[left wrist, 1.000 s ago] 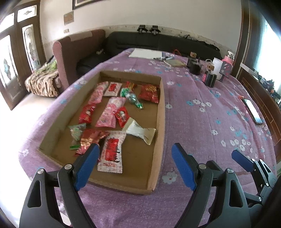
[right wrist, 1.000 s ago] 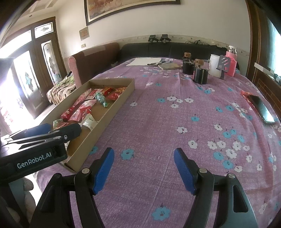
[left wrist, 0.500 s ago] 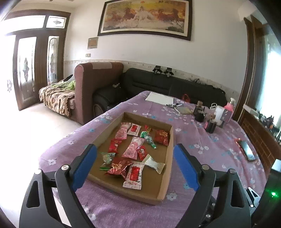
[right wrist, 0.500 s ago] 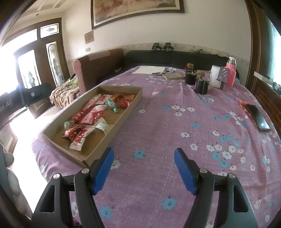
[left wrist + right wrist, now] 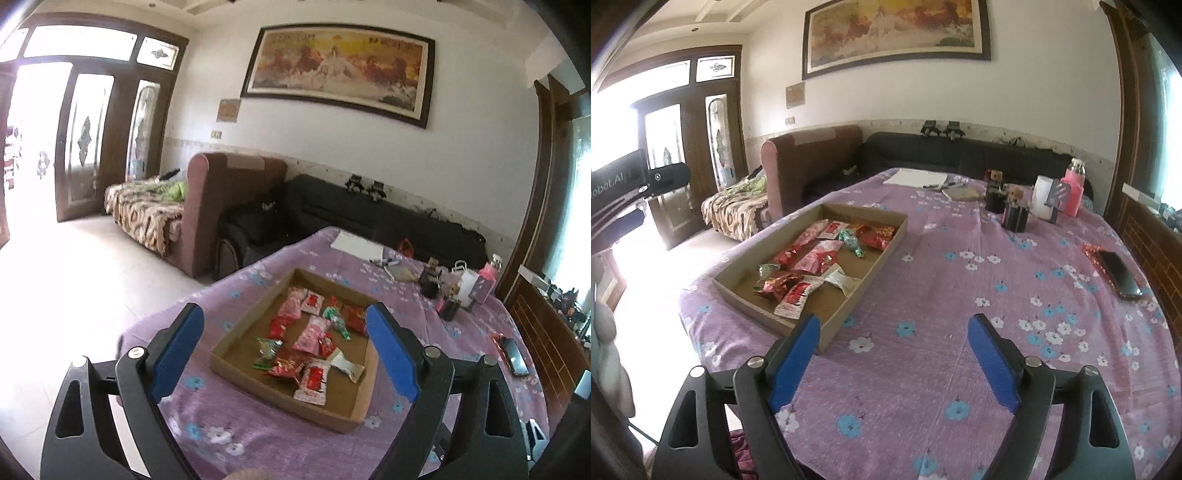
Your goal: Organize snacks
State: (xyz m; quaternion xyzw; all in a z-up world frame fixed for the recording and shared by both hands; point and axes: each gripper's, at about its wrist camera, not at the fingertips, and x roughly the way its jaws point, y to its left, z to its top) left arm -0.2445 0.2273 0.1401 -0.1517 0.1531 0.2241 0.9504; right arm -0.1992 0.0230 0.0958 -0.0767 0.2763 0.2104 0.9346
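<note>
Jaws opening, empty, above snacks (image 5: 308,343)

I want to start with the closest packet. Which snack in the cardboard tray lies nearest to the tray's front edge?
The white packet with the red label, at the front of the cardboard tray. The other snacks lie farther back.

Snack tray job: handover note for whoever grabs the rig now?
Left gripper: jaws opening, nothing between them, held above the table's near edge, facing the tray.
Right gripper: jaws opening, empty, over bare purple tablecloth right of the tray.
Snacks: all loose in the cardboard tray, mixed red, pink, green and white packets.
Done: every visible snack is in the tray.
Left: whether further sorting is wanted, I cannot tell.
</note>
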